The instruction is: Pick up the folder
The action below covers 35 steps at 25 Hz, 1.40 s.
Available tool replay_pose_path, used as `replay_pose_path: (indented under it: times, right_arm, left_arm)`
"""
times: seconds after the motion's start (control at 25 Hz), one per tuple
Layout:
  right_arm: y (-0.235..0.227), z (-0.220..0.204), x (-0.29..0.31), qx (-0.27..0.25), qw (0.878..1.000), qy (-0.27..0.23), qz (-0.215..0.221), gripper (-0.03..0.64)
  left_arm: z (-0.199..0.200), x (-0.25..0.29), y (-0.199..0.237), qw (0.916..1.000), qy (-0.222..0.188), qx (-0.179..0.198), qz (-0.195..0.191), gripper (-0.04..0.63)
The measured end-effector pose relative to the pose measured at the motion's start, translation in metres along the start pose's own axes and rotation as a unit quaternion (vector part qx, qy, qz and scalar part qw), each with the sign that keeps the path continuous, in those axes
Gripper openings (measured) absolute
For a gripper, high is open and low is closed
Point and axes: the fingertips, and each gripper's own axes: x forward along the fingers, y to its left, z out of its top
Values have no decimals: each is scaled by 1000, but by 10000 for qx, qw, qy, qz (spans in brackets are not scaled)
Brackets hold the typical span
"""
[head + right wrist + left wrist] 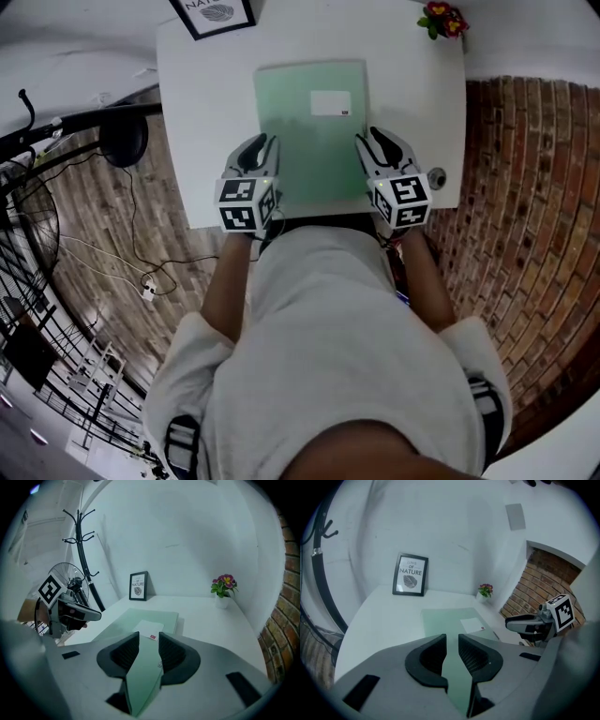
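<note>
Lying flat on the near part of the table [206, 112], the folder [305, 150] is judged light, bendy and slick, best pinched at both side edges, above which the left gripper [262, 142] and right gripper [378, 139] are poised, narrowly parted, nothing clamped.

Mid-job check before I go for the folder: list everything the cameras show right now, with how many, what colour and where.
table: one, white, in front of the person
folder: one, pale green, flat on the table's near middle
label: one, white, on the folder's far right part
framed picture: one, black frame, table's far left
potted flowers: one, pink and red, table's far right corner
fan: one, black, left of the table
coat stand: one, black, by the wall at left
cables: several, on the wood floor at left
shirt: one, white, on the person
left gripper: one, grey, jaws apart, at the folder's left edge
right gripper: one, grey, jaws apart, at the folder's right edge
</note>
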Motion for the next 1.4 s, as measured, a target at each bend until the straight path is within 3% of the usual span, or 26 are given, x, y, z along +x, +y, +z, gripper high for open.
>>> replay_pose_path:
  times: [0.64,0.84,1.4]
  right_arm:
    - [-17,-51,26,976,9911,902,103,170]
    - [-17,-59,31,1138,9875,1076,151,194]
    - [-17,-69,38,1424,9814,1236,364,210]
  left_arm:
    - [-43,31,25,9948,880,-503,-105,135]
    - [-45,33,30,9931,929,-708,-80,143]
    - [-42,31,30,9929,899,-773,22,167]
